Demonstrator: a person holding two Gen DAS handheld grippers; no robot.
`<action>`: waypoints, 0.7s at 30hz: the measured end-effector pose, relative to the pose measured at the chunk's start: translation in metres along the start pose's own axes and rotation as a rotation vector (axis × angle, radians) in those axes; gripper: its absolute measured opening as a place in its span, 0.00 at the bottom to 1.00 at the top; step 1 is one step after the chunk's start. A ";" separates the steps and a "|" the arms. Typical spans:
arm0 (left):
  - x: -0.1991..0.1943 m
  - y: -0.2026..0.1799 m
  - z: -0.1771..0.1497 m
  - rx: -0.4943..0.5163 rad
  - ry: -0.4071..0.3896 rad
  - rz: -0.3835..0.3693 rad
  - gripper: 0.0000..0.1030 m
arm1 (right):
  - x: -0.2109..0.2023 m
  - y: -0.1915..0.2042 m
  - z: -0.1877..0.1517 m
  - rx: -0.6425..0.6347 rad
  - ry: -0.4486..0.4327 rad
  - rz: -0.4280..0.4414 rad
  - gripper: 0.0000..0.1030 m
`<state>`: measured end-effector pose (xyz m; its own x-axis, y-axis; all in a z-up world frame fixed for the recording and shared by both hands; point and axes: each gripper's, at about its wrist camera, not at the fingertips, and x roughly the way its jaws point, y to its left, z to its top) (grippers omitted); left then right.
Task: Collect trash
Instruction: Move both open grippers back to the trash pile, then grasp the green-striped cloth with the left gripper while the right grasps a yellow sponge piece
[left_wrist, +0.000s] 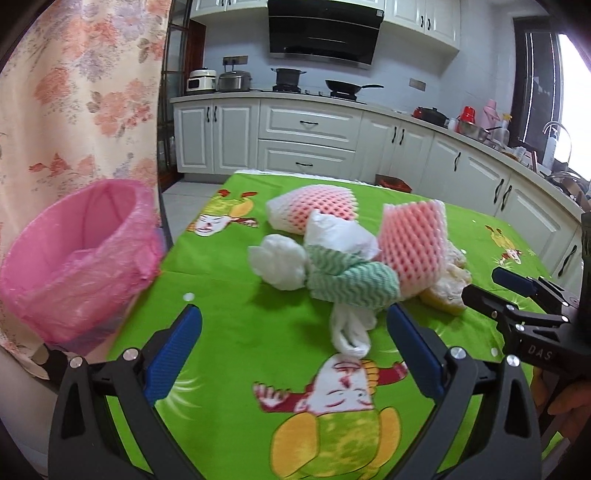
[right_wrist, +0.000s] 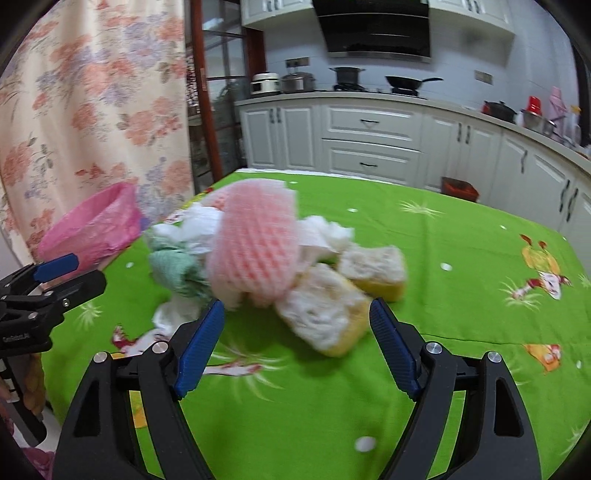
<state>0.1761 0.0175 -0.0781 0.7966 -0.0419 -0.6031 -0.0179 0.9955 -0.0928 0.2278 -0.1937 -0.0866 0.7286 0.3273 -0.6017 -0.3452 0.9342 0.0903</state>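
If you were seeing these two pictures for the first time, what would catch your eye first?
The bright green cartoon tablecloth stands out at once, with a heap of trash in its middle: pink foam nets, white tissues, a green striped rag and yellow sponge chunks. At the table's left edge sits a bin with a pink bag. Both grippers, left and right, stand open before the heap.
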 end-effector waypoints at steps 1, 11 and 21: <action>0.003 -0.003 0.000 0.000 -0.002 -0.005 0.94 | 0.001 -0.004 0.000 0.005 0.004 -0.006 0.75; 0.027 -0.033 0.003 0.026 -0.001 -0.022 0.94 | 0.031 -0.021 -0.005 -0.026 0.117 -0.052 0.77; 0.050 -0.040 0.008 0.026 0.024 0.000 0.94 | 0.056 -0.016 0.003 -0.071 0.175 -0.043 0.78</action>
<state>0.2217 -0.0234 -0.0986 0.7820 -0.0440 -0.6218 -0.0018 0.9973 -0.0729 0.2761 -0.1899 -0.1197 0.6315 0.2518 -0.7334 -0.3613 0.9324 0.0091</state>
